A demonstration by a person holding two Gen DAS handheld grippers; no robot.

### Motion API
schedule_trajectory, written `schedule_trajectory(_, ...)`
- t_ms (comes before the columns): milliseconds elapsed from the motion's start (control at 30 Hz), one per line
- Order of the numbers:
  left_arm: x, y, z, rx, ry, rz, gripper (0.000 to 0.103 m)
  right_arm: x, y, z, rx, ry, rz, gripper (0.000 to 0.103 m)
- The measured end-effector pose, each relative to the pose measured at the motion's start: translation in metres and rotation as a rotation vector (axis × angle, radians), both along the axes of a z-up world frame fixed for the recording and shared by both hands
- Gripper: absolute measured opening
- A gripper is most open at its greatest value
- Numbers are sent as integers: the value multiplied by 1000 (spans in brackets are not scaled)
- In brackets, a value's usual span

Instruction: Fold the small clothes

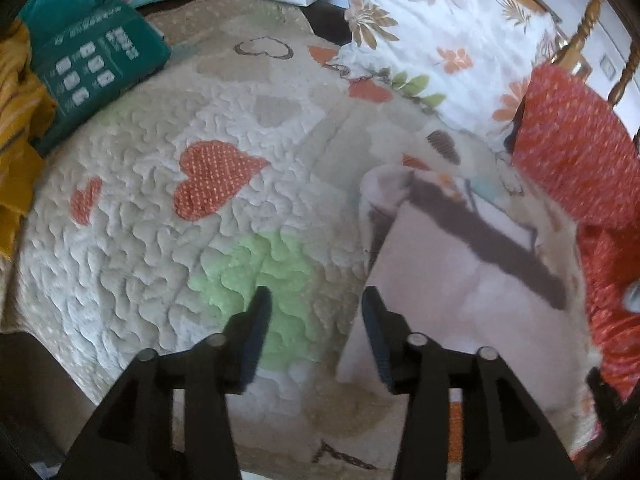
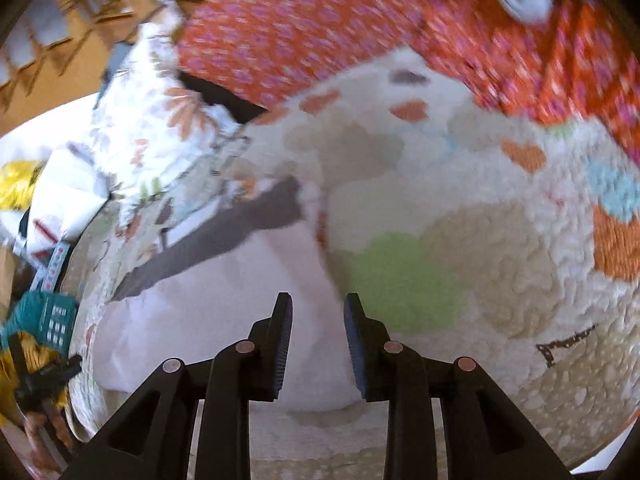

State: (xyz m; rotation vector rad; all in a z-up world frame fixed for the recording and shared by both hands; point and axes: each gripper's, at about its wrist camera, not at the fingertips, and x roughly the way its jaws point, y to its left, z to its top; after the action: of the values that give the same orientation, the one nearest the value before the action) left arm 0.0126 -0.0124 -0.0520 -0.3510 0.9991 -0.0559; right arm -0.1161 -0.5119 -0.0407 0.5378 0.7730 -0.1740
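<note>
Pillow and teal packet flank pale garment.

The quilted bed cover lies bare and flat across the left and middle, giving open room for a gripper to pass. A folded pale pink garment takes the right middle. A teal packet and yellow cloth crowd the far left edge, a floral pillow blocks the back, and a red patterned fabric bulks up along the right.
</note>
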Motion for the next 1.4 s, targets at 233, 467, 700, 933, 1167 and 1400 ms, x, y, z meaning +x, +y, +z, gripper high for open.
schedule_trajectory(233,9,-25,-12,-17,46,-51,56,29,68,-8,-33,39,217,35)
schedule_trajectory(467,31,-35,-34,20,114,-42,55,64,127,-28,-35,97,341,35)
schedule_trajectory(700,41,13,-26,-65,69,79,53,108,202,-29,-100,117,497,36)
schedule_trajectory(933,41,65,-19,-174,37,212,53,158,281,-38,-160,148,639,38)
schedule_trajectory(1167,37,83,-13,-206,15,243,57,200,336,-45,-275,167,650,47)
schedule_trajectory(1400,26,104,-6,-228,-14,309,59,205,325,-19,-158,169,649,53)
